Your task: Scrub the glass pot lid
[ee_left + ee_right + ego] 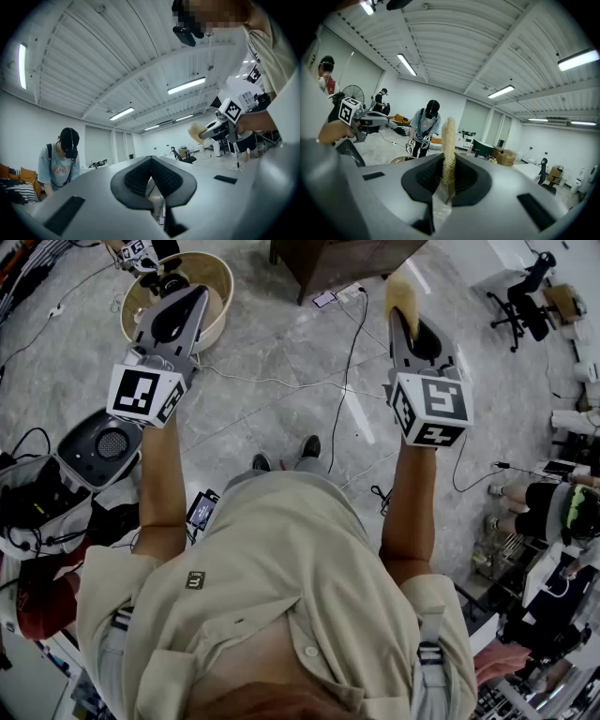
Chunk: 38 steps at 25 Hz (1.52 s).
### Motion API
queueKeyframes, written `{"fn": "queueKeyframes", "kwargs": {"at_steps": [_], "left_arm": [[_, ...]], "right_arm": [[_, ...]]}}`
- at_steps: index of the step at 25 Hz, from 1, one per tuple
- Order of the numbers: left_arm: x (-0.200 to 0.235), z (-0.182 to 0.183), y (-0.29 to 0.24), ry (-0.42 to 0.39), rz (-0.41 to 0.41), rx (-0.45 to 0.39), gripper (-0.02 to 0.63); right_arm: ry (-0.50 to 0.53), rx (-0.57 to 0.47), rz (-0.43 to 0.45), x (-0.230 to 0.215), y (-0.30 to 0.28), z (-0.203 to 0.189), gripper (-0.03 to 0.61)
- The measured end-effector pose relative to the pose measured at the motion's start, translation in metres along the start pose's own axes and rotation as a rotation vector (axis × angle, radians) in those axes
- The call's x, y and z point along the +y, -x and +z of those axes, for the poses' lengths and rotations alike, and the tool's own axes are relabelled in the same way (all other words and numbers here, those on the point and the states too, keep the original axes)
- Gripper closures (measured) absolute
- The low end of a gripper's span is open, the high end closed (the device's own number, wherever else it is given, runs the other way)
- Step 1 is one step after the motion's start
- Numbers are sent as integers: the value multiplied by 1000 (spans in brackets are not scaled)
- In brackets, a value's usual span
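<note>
We hold both grippers up in the air above a grey stone floor [281, 381], well apart from each other. The left gripper [197, 296] has its fingers pressed together with nothing between them; in its own view the two dark pads meet along one line. The right gripper [405, 329] has its fingers closed on a tan sponge [401, 296]. The sponge stands upright and rises above the finger tips, and only its lower part is clamped.

Between the two grippers the floor is free except for thin cables [352, 352] that run across it toward a power strip [342, 294]. Under the left gripper, as the head view shows it, a round beige basin [225, 310] stands on the floor, and the gripper covers a part of its inside. We cannot tell where the glass pot lid is: no view shows it clearly, and what lies in the basin is too dark to name. Another person [425, 124] bends over the basin with grippers in the hands.

At the left edge are black bags [37, 502] and a grey case [98, 446]. At the upper edge stands a dark cabinet [347, 259], and at the right an office chair [525, 301].

The marker cube [142, 395] on each gripper carries only black and white squares. The print on the other person's shirt is too small to read.
</note>
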<state>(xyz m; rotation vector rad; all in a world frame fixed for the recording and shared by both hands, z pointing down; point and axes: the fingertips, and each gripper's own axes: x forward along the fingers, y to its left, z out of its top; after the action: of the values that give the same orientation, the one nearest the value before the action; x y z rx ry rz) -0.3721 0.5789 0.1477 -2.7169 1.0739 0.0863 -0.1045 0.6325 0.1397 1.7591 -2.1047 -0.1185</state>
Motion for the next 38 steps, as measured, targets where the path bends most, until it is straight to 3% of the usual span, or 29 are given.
{"fn": "queueKeyframes", "kwargs": {"at_steps": [17,21,26,38], "left_arm": [[17,-5,-12,12,8,30,598],[11,-6,-29,16,6,55,598],[9,-36,-63,15,18,92,598],[16,-46,-180,-7,125,181,598]], "right_arm": [[-18,8,21,-1,-25,6,532],[-56,6,23,-22,-32,2,531],[-123,-21,45,-52,-71,-24,529],[-163,-33,182,-154,-184,-37,530]]}}
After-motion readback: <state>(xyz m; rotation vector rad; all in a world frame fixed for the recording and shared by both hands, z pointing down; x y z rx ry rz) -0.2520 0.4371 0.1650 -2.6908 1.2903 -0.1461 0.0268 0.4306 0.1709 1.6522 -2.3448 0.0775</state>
